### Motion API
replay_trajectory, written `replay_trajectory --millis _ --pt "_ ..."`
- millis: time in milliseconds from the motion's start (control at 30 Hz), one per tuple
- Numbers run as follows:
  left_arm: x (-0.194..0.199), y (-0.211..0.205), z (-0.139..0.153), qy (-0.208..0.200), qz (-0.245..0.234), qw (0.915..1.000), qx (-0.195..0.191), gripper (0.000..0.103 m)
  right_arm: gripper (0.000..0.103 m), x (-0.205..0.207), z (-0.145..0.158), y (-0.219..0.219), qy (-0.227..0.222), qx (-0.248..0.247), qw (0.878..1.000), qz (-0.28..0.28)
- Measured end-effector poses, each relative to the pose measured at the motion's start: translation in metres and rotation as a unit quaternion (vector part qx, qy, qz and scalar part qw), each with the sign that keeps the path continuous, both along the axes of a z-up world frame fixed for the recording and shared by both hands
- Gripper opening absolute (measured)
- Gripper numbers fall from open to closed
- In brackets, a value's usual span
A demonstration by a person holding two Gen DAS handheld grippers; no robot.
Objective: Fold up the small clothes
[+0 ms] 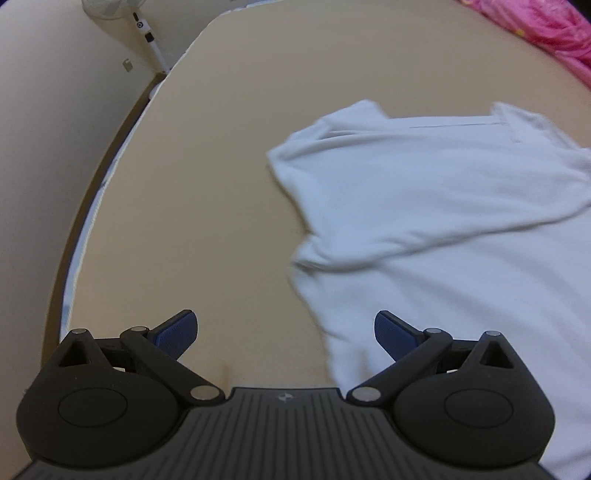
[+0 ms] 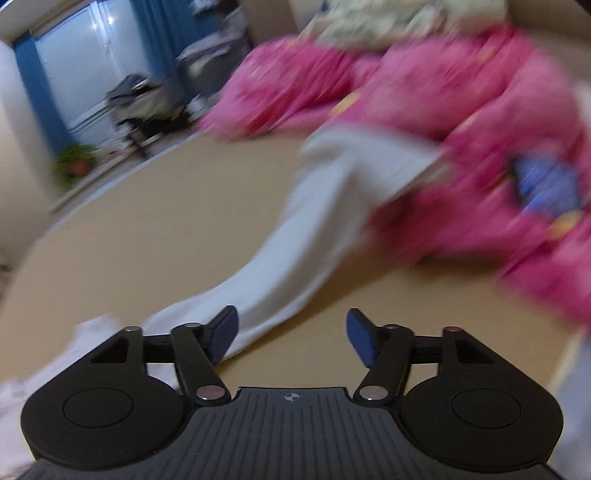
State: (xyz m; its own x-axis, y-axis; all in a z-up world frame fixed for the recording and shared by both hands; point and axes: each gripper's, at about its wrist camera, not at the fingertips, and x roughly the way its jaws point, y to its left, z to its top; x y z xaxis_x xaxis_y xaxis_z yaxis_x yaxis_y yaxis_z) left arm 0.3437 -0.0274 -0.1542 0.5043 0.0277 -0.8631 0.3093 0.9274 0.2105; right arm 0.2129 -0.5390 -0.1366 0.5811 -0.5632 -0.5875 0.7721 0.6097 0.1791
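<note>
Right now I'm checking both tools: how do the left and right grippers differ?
The left gripper gapes wider than the right gripper. The left frames bare tan bed beside the white garment; the right's left jaw overlaps a white sleeve. Both are open, gripping nothing.

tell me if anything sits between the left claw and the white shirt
Nothing visible does. The left claw is open over the bare tan surface, and the white shirt lies just ahead and to its right, its near edge already reaching the claw's right finger. The pink bedding is far behind it.
</note>
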Motion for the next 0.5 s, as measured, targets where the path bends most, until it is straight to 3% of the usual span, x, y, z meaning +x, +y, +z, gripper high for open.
replay_trajectory --millis 67,133,233,333,367,400,433,467,500 --pt "-0.024 -0.015 0.002 0.002 -0.004 1.0000 -0.006 0.102 0.083 0.003 0.003 -0.018 0.045 -0.065 0.997 -0.002" --pt "-0.041 -0.026 0.010 0.005 -0.009 0.9999 -0.008 0.102 0.089 0.021 -0.004 -0.031 0.107 -0.137 0.985 0.012" --pt "-0.050 -0.044 0.009 0.017 -0.007 0.9998 -0.004 0.102 0.090 0.040 -0.021 -0.048 0.196 -0.231 0.952 0.032" --pt "-0.057 -0.056 0.013 0.021 -0.003 0.9998 0.006 0.102 0.090 0.055 -0.044 -0.057 0.265 -0.317 0.909 0.051" --pt "-0.058 -0.059 0.016 0.019 -0.005 0.9998 0.009 0.102 0.082 0.057 -0.047 -0.059 0.272 -0.336 0.900 0.060" --pt "-0.058 -0.061 0.018 0.016 -0.008 0.9998 0.012 0.102 0.045 0.055 -0.044 -0.062 0.268 -0.341 0.898 0.069" --pt "-0.060 -0.062 0.021 0.014 -0.011 0.9997 0.017 0.102 0.016 0.052 -0.038 -0.064 0.255 -0.327 0.906 0.081" --pt "-0.061 -0.064 0.025 0.010 -0.013 0.9997 0.019 0.102 0.007 0.047 -0.027 -0.066 0.232 -0.306 0.919 0.084" --pt "-0.061 -0.065 0.027 0.009 -0.014 0.9997 0.020 0.102 0.007 0.038 -0.012 -0.065 0.201 -0.288 0.933 0.085"
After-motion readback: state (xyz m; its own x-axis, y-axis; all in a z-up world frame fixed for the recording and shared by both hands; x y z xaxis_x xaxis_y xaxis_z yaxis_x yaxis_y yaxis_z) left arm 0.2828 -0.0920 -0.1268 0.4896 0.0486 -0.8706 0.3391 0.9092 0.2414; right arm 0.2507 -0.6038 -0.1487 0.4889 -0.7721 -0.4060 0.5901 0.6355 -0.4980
